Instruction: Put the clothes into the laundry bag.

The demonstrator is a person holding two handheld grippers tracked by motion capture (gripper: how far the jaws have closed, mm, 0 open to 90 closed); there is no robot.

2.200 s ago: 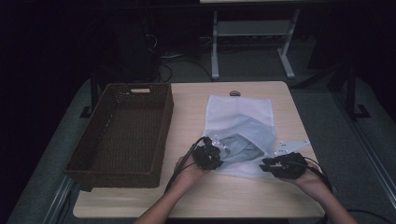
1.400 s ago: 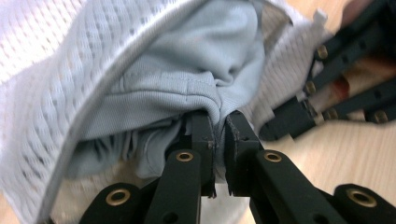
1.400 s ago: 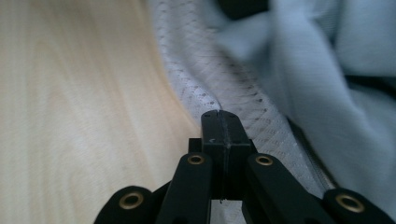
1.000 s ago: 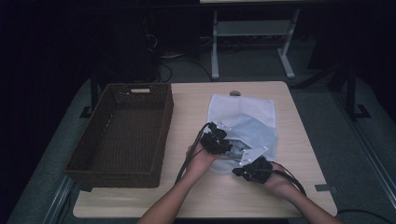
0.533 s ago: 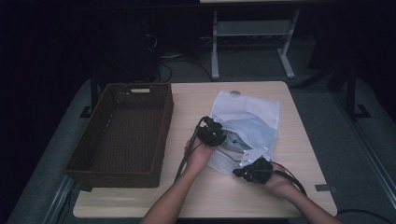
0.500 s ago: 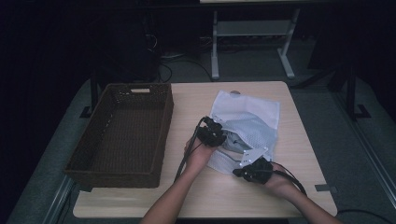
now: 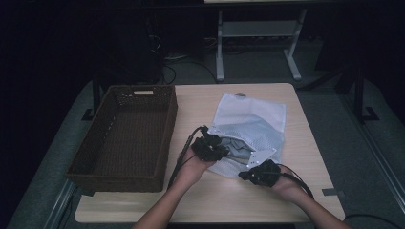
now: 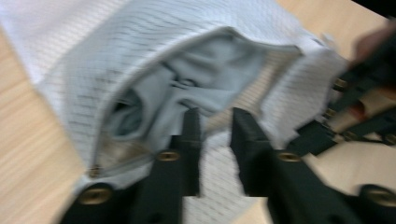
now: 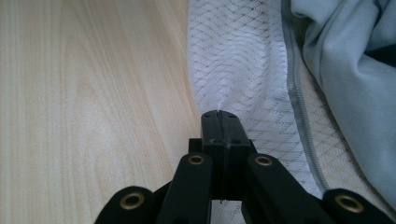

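A white mesh laundry bag is laid flat on the right half of the table, with its open mouth turned toward the near edge. Inside it a pale grey-blue garment is bunched up, and in the left gripper view the same garment is seen through the gaping mouth, crumpled into folds, with the mesh arching over it.

The right claw is clamped tight on the bag's near edge, jaws pressed together with a pinch of white mesh caught at the tips; the zipper tape is seen running just beside that spot. From the high view this claw is found at the bag's near right corner, low over the table.

The left claw is held at the bag's mouth with its jaws standing a narrow gap apart. They have just been closing a bit further, and nothing is pinched between them: mesh and a fold of the garment are only seen behind the gap. That picture is blurred, so whether the tips touch the fabric can't be told. In the high view this claw is placed at the left side of the opening.

A dark woven basket is parked on the table's left half, well apart from the bag
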